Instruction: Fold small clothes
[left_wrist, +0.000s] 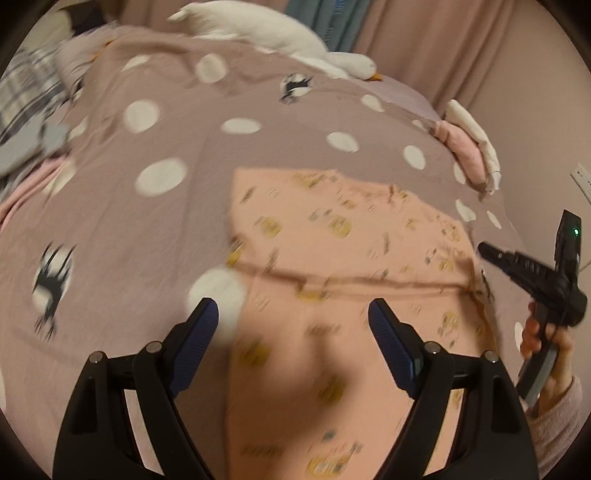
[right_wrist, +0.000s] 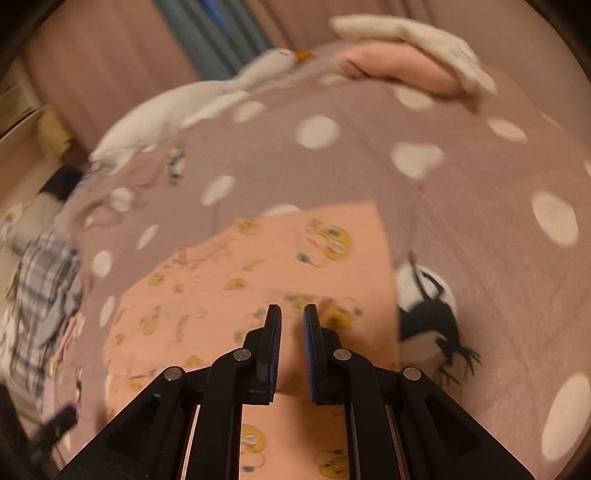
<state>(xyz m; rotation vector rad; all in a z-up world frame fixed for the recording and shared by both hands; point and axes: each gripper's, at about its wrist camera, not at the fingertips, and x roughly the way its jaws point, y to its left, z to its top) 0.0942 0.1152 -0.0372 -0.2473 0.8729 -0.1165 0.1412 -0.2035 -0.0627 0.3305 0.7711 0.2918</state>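
Both wrist views close, angled down; share peach garment (left_wrist: 332, 258).

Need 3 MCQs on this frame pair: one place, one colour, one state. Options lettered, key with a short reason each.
1. Where does the white goose plush lie?
A. at the far edge of the bed, by the curtain
B. on the garment
C. between the left gripper's fingers

2. What colour is the printed garment spread on the dotted bedcover?
A. navy blue
B. peach-pink with yellow prints
C. plain white

3. How does the left gripper stand?
A. shut on the garment
B. shut on the plush
C. open, nothing between its fingers

Key:
1 A: the plush stretches along the bed's far edge, under the curtain.
2 B: peach cloth with small yellow figures shows in both views.
3 C: its fingers stand wide apart above the garment; the right gripper is the shut one.
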